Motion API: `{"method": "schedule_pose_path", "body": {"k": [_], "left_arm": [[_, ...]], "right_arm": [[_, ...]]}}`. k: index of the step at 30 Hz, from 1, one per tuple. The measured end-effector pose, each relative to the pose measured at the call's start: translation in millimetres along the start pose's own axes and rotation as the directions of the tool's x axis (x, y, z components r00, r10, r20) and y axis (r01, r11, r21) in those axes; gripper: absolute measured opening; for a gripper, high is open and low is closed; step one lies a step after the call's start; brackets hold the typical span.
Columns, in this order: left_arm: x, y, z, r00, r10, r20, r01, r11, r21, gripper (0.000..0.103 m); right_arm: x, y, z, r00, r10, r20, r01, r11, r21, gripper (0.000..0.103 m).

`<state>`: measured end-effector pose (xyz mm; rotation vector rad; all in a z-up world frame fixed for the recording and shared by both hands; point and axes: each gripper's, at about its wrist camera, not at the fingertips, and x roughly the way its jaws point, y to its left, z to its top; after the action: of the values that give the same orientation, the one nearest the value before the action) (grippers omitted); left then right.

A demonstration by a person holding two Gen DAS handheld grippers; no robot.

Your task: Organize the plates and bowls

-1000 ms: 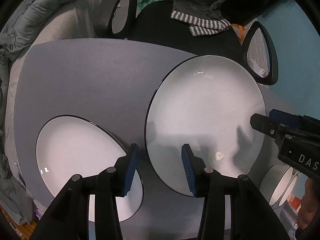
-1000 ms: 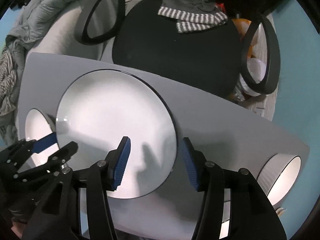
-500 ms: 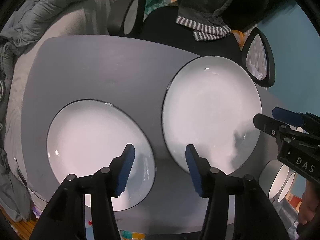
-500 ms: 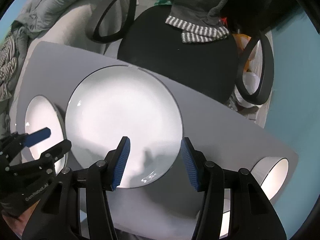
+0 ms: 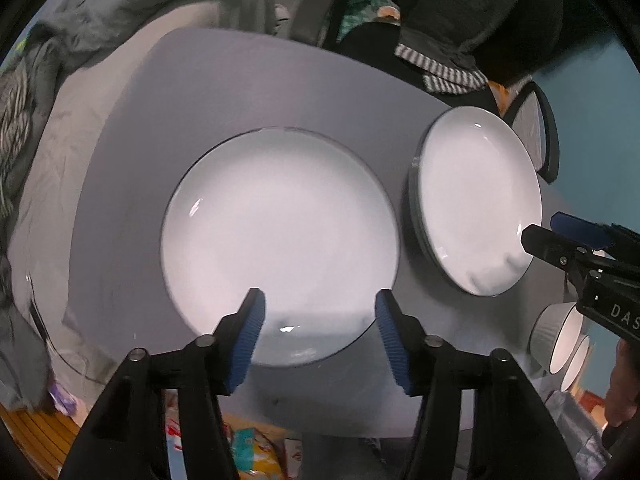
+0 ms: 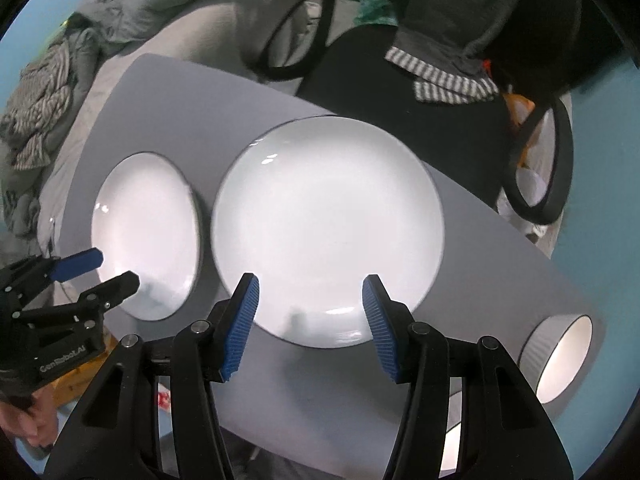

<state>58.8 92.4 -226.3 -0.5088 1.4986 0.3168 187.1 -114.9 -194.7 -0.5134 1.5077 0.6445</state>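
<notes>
Between grabs: left gripper (image 5: 320, 334) freshly spread and empty above left plate (image 5: 280, 240), right gripper (image 6: 310, 322) released over right plate (image 6: 328, 228), both plates flat on counter (image 5: 224, 92), bowls (image 5: 560, 336) at edge; next, pinching one rim for stacking.

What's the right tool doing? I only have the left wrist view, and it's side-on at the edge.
Observer: The right tool is open, with nothing between its pads.
Operator: Over which plate?
Observer: Its pads frame the near rim of the right-hand plate. I see no contact.
Operator: Bowls near that plate? The tool blocks them here.
Observer: A ribbed bowl sits at the right edge of the table, with bare table between it and the plate.
</notes>
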Motion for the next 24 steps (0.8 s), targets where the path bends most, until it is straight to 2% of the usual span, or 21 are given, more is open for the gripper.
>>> {"method": "schedule_pose_path", "body": {"k": [4, 11, 17, 24], "left_arm": [[-3.6, 26.7, -12.6, 1.000, -0.012, 0.006, 0.012, 0.996, -0.083, 0.064], [-2.5, 73.2, -33.6, 1.000, -0.027, 0.005, 0.027, 0.973, -0.229, 0.065], [3.1, 107.8, -47.9, 0.999, -0.044, 0.008, 0.044, 0.938, -0.344, 0.067], [19.6, 124.3, -53.2, 0.997, -0.077, 0.015, 0.076, 0.891, -0.448, 0.067]], "right_arm": [[1.2, 20.1, 2.1, 1.000, 0.017, 0.003, -0.017, 0.999, -0.050, 0.054], [8.0, 61.2, 14.8, 0.999, 0.041, 0.008, -0.039, 0.983, -0.177, 0.054], [19.5, 87.0, 30.7, 0.998, 0.057, 0.017, -0.051, 0.967, -0.250, 0.054], [40.7, 105.1, 54.3, 0.996, 0.090, -0.011, -0.088, 0.933, -0.349, 0.054]]}}
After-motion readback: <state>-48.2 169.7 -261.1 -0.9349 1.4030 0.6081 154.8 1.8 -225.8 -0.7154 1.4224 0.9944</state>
